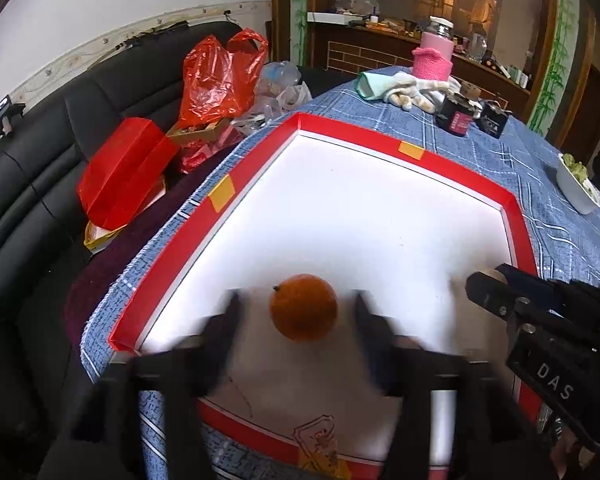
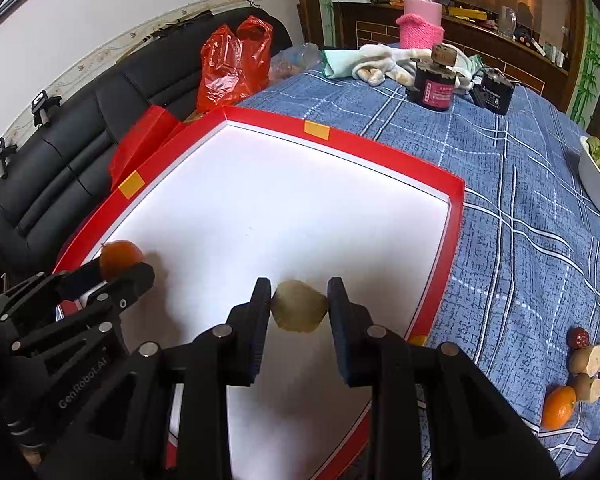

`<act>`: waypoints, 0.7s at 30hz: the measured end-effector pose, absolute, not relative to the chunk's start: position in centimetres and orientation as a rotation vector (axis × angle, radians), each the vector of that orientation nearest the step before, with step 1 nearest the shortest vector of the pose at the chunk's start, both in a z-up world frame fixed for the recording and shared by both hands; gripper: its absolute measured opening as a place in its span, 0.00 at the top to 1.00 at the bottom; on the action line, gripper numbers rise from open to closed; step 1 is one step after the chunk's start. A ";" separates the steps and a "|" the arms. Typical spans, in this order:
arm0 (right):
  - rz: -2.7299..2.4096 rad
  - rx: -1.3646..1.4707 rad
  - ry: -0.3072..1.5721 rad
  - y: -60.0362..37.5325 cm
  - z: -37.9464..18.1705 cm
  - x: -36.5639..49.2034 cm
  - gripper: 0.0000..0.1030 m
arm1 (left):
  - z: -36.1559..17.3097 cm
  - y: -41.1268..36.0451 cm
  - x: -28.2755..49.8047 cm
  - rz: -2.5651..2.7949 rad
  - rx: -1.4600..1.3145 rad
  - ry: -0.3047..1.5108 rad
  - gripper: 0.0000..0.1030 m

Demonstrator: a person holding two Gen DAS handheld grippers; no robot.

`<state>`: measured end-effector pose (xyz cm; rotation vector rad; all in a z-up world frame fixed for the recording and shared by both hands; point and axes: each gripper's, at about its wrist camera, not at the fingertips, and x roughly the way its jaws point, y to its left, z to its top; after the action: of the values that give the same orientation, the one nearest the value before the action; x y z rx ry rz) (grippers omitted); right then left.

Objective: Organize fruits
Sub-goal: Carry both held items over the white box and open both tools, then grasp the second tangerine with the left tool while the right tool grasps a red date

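Bright indoor light, strong fisheye bending and dark corners, left gripper fingers motion-blurred, right view sharp

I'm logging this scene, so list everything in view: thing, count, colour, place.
tray: 1, red rim, white floor, on table
orange: 1, in tray, between left tool's fingers, not gripped
pale fruit: 1, yellowish, over tray, in right tool
loose fruit: several, orange, brown, red, pale, on cloth right of tray
tablecloth: 1, blue plaid
jars: 2, black, far end
bag: 1, red, on sofa
sofa: 1, black
left tool: open
right tool: shut on pale fruit
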<state>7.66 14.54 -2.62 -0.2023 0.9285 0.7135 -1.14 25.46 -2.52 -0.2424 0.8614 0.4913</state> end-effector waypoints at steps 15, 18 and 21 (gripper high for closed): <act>0.677 -0.098 0.861 9.1 0.3 6.5 0.36 | -0.7 24.0 -1.7 0.511 -0.206 0.815 0.23; 0.656 -0.070 0.835 6.1 0.9 5.8 0.33 | -0.1 23.1 -1.9 0.492 -0.193 0.800 0.23; 0.611 -0.024 0.819 2.0 1.1 5.2 0.32 | 0.6 21.8 -2.2 0.469 -0.200 0.774 0.23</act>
<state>5.24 2.00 1.13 -0.0241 0.8195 0.6105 -2.18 21.84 0.56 -0.2000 0.7735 0.4687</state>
